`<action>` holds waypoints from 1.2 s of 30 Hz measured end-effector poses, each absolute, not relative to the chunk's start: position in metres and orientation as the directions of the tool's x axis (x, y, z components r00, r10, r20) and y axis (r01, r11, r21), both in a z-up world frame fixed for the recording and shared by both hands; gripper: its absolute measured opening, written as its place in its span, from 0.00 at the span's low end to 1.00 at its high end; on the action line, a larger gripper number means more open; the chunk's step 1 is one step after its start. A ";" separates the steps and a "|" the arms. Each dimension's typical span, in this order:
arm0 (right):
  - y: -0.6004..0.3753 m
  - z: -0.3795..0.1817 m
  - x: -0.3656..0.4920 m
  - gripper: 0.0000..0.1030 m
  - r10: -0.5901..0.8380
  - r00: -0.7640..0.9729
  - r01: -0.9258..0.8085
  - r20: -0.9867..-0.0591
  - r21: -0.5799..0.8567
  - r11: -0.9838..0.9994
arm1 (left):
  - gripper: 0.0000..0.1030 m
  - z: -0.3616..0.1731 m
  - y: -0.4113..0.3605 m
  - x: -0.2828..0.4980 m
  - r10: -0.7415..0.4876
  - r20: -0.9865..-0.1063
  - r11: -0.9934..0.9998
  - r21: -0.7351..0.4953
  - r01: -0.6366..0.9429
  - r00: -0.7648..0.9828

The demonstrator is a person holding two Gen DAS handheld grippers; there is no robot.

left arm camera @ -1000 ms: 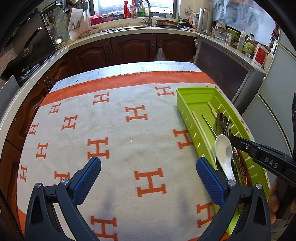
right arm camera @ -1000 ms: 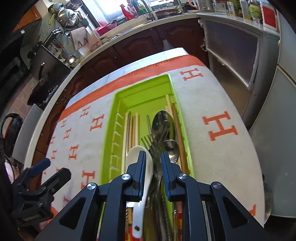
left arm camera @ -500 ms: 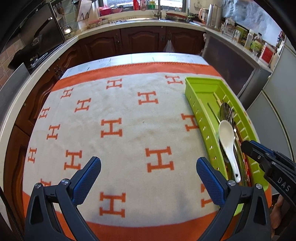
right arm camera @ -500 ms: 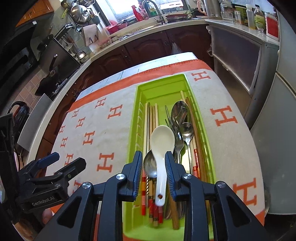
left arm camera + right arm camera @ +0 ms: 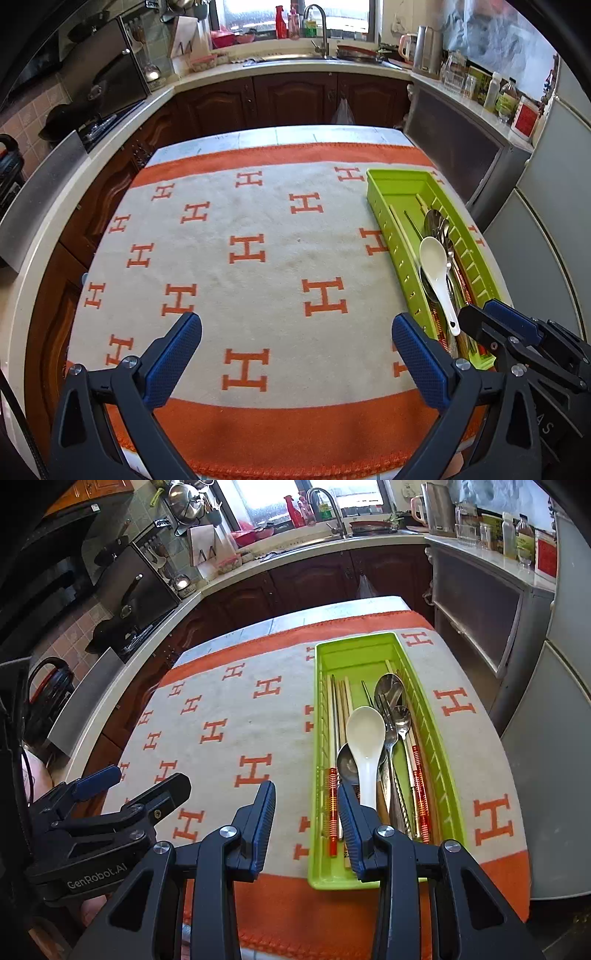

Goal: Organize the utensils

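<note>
A green utensil tray (image 5: 443, 738) (image 5: 391, 184) lies along the right side of the cloth-covered table. In it lie a white ceramic spoon (image 5: 365, 734) (image 5: 434, 258), metal spoons (image 5: 388, 686), a fork and several chopsticks (image 5: 334, 709). My right gripper (image 5: 306, 812) is open and empty, just above the near left end of the tray; it also shows in the left wrist view (image 5: 495, 325). My left gripper (image 5: 295, 343) is wide open and empty above the near part of the cloth; it shows in the right wrist view (image 5: 147, 786) too.
The table carries a white cloth with orange H marks (image 5: 247, 247) and an orange border. Dark cabinets and a counter with sink (image 5: 317, 55) run behind. A stove (image 5: 122, 627) is at left, a grey fridge (image 5: 554, 738) at right.
Both grippers have pulled back toward the near table edge. My right gripper has opened and left the white spoon lying in the tray.
</note>
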State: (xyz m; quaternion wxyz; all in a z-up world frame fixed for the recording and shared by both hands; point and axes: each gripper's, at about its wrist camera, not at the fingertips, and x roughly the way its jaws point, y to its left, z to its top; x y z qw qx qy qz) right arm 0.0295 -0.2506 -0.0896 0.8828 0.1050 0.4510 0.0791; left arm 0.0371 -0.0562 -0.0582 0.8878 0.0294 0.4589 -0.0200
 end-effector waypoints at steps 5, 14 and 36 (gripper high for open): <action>-0.245 -0.070 0.010 0.36 0.241 0.583 -0.033 -0.776 0.274 0.961 | 0.99 -0.043 -0.047 0.021 0.004 -0.799 0.998 0.040 0.046 0.602; -0.230 -0.014 -0.030 0.46 0.245 0.653 -0.081 -0.717 0.255 0.963 | 0.99 -0.010 -0.034 -0.004 0.007 -0.748 1.000 0.025 0.018 0.664; -0.194 0.044 -0.074 0.47 0.219 0.735 -0.112 -0.641 0.204 0.973 | 0.99 0.019 -0.017 -0.026 0.028 -0.682 1.000 0.013 -0.027 0.731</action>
